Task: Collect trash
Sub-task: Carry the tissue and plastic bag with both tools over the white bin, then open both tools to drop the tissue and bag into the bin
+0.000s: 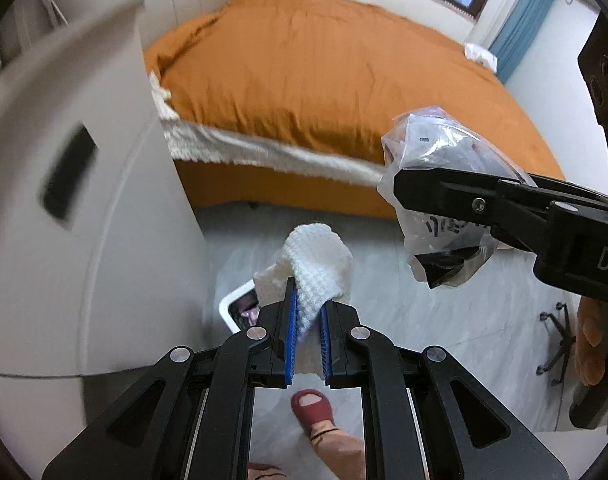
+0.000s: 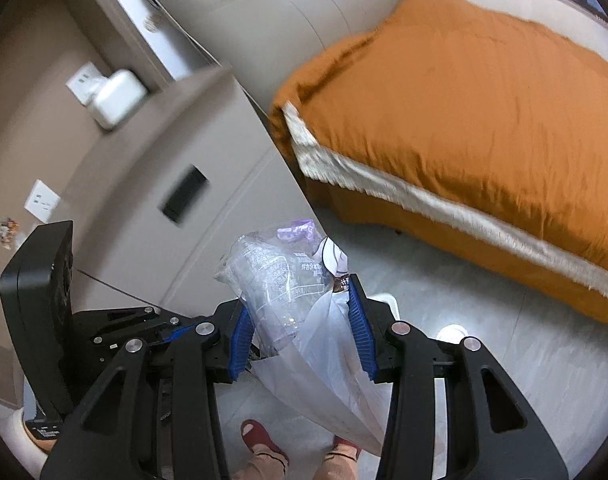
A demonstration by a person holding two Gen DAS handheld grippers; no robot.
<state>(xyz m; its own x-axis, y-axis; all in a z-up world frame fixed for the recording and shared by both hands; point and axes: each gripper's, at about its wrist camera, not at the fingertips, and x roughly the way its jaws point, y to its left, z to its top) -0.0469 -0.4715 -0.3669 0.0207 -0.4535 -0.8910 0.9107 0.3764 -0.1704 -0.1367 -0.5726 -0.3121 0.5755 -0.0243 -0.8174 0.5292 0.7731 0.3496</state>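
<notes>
A: What is the left gripper (image 1: 308, 312) carrying?

B: It is pinching a crumpled white paper towel (image 1: 318, 264) between its blue pads (image 1: 291, 336), nearly closed, with most of the wad sticking out past the tips. It is soft and very light, so it is crushing flat in the grip; holding it by the bulk of the fold, as it is doing, looks safe enough.

A: And the other one?

B: The right gripper (image 2: 299, 328) is closing on a bundle of clear plastic wrappers (image 2: 279, 280) with a thin white bag (image 2: 328, 364) trailing down from it. The jaws are standing fairly wide apart because the bundle is bulky. Film like that is slippery and springy, so I would judge a loose edge could be sliding out; gripping the bunched middle is the better hold.

A: Where are both tools pointing?

B: Both are held high and angled down over the pale floor (image 1: 444, 320), between the bedside cabinet (image 1: 83, 208) and the orange bed (image 1: 324, 80), above the person's red slippers (image 1: 314, 404).

A: Is a bin nearby?

B: A white-rimmed container (image 1: 239, 308) is showing just behind the towel in the left view. It is probably the bin, though it is mostly hidden.
</notes>
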